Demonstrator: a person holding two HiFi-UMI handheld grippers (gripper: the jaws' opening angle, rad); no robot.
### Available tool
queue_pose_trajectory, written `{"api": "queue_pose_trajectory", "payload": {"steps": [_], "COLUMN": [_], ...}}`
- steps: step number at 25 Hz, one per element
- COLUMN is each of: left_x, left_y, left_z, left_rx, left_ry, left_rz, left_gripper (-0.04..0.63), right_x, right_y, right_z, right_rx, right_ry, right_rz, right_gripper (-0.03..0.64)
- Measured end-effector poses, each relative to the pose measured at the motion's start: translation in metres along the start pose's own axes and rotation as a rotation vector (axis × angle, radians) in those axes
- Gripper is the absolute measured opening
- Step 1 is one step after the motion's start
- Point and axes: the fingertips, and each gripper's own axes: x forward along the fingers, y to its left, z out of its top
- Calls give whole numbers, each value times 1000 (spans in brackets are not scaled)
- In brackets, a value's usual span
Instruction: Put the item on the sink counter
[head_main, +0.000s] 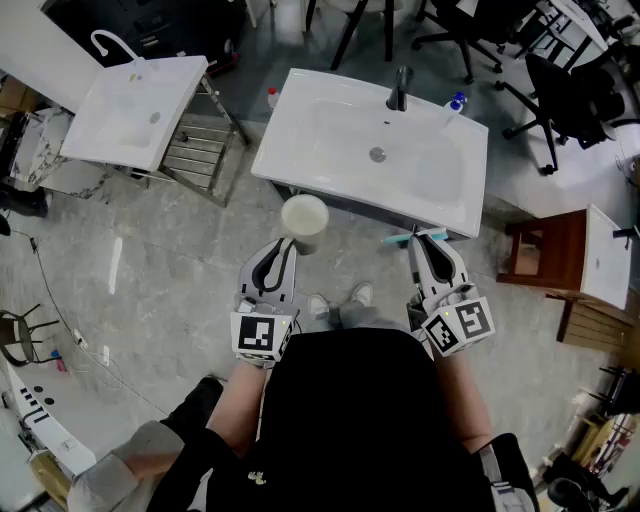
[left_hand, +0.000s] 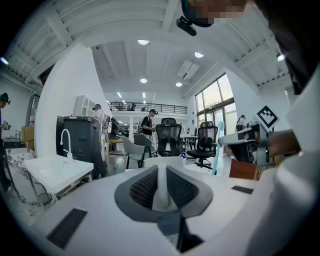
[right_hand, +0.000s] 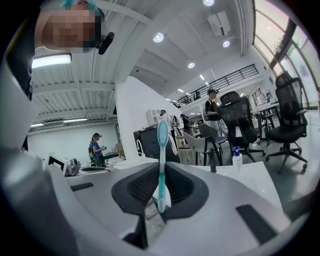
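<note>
My left gripper (head_main: 284, 252) is shut on the wall of a white cup (head_main: 304, 221), held just in front of the near edge of the white sink counter (head_main: 300, 160). In the left gripper view the cup's wall (left_hand: 160, 186) stands pinched between the jaws of the left gripper (left_hand: 160, 174). My right gripper (head_main: 426, 242) is shut on a teal and white toothbrush (head_main: 398, 239), also short of the counter's near edge. In the right gripper view the toothbrush (right_hand: 162, 165) stands upright, bristle head at the top, in the right gripper (right_hand: 161, 176).
The sink has a dark faucet (head_main: 399, 88) and a small bottle with a blue cap (head_main: 455, 102) at its back rim. A second white sink on a metal stand (head_main: 130, 105) is at the left. A brown wooden cabinet (head_main: 545, 250) and office chairs (head_main: 565, 90) stand at the right.
</note>
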Motion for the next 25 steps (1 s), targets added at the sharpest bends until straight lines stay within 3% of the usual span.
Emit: {"api": "queue_pose_trajectory", "payload": {"steps": [16,25], "left_x": [56,81], "left_y": [-34,-42], "left_z": [13,9], "left_rx": [31,5], "left_ry": [25,31], "left_rz": [14,77], "left_gripper": [61,61], "right_x": [10,20], "right_y": [-60,-98], "right_z": [16,23], "right_rx": [-6,-9], "right_ry": [-32,-48], "right_rz": [51,69], "right_gripper": [55,55]}}
